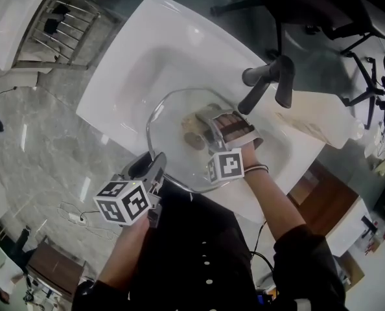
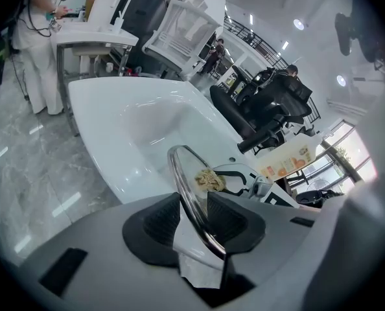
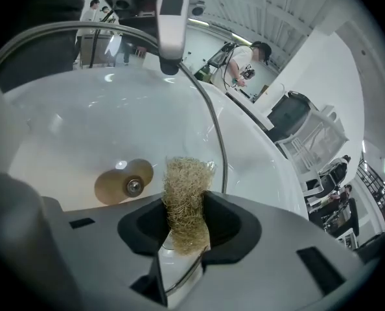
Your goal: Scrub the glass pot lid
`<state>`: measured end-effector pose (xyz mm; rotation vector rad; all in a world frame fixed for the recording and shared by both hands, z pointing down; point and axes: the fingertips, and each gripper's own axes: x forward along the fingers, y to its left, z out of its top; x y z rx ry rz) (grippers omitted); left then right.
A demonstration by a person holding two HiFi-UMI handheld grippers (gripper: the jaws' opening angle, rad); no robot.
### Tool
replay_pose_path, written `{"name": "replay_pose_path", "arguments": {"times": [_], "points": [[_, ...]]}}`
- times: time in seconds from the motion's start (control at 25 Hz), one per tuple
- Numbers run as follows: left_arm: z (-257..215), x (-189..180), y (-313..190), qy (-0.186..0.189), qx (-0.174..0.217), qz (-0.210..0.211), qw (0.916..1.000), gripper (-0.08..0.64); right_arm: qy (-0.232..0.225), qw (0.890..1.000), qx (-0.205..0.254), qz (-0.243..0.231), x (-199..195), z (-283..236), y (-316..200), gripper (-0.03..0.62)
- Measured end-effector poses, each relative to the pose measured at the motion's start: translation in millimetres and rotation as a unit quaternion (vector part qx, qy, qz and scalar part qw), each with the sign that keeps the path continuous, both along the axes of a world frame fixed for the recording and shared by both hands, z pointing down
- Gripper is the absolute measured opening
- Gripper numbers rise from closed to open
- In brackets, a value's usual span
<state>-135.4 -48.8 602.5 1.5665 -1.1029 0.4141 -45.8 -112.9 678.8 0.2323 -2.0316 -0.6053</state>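
The glass pot lid (image 1: 173,144) is held tilted over the white sink (image 1: 147,37). My left gripper (image 1: 155,165) is shut on the lid's metal rim at its near edge. In the left gripper view the lid (image 2: 187,180) runs edge-on between the jaws of the left gripper (image 2: 194,216). My right gripper (image 1: 210,125) is shut on a tan fibrous scrubber (image 3: 187,199), which presses on the glass close to the lid's brown knob (image 3: 124,181). The scrubber (image 2: 209,180) also shows through the glass from the left side.
A dark faucet (image 1: 267,83) reaches over the sink just behind the lid. A pale bottle (image 1: 315,122) lies on the sink's right edge. A wire rack (image 1: 59,24) stands at the far left. Office chairs and people are in the background.
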Motion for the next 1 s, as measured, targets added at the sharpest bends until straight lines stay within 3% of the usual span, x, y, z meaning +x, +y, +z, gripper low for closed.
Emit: {"name": "replay_pose_path", "arguments": {"times": [1.0], "points": [[-1,2,1,-0.014,0.000,0.000,0.9999,0.147,0.081,0.993,-0.088,0.020,69,-1,56,0.143]]}}
